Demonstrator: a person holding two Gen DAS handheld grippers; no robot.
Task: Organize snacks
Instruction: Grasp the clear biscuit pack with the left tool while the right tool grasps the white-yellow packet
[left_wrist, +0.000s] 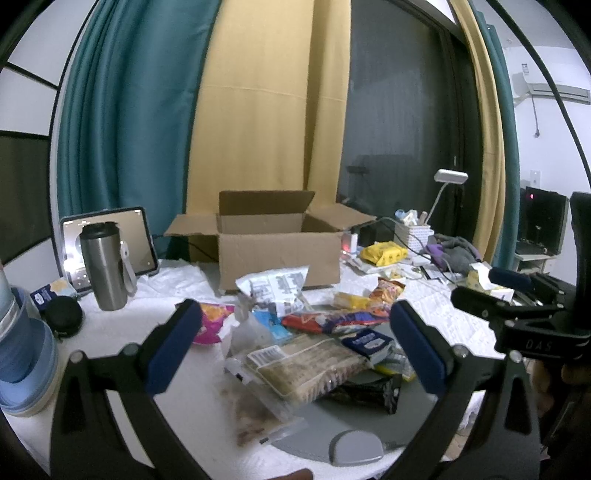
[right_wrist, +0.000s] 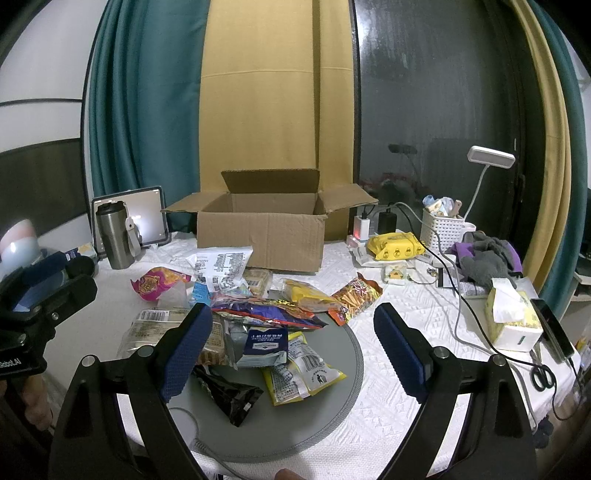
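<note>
A pile of snack packets (right_wrist: 258, 325) lies on a white table, partly on a grey round mat (right_wrist: 295, 417). An open cardboard box (right_wrist: 260, 236) stands behind the pile, flaps spread; it also shows in the left wrist view (left_wrist: 279, 251). My left gripper (left_wrist: 295, 343) is open above a clear pack of crackers (left_wrist: 306, 365). My right gripper (right_wrist: 291, 339) is open over a dark blue packet (right_wrist: 266, 345) and yellow packets (right_wrist: 303, 373). Neither gripper holds anything. The right gripper's body also shows at the right edge of the left wrist view (left_wrist: 517, 317).
A steel tumbler (right_wrist: 115, 236) and a tablet (right_wrist: 147, 218) stand back left. A yellow wipes pack (right_wrist: 395, 245), white basket (right_wrist: 443, 229), desk lamp (right_wrist: 489, 157), grey cloth (right_wrist: 484, 258), tissue box (right_wrist: 513, 317), cables and scissors (right_wrist: 543, 376) crowd the right side.
</note>
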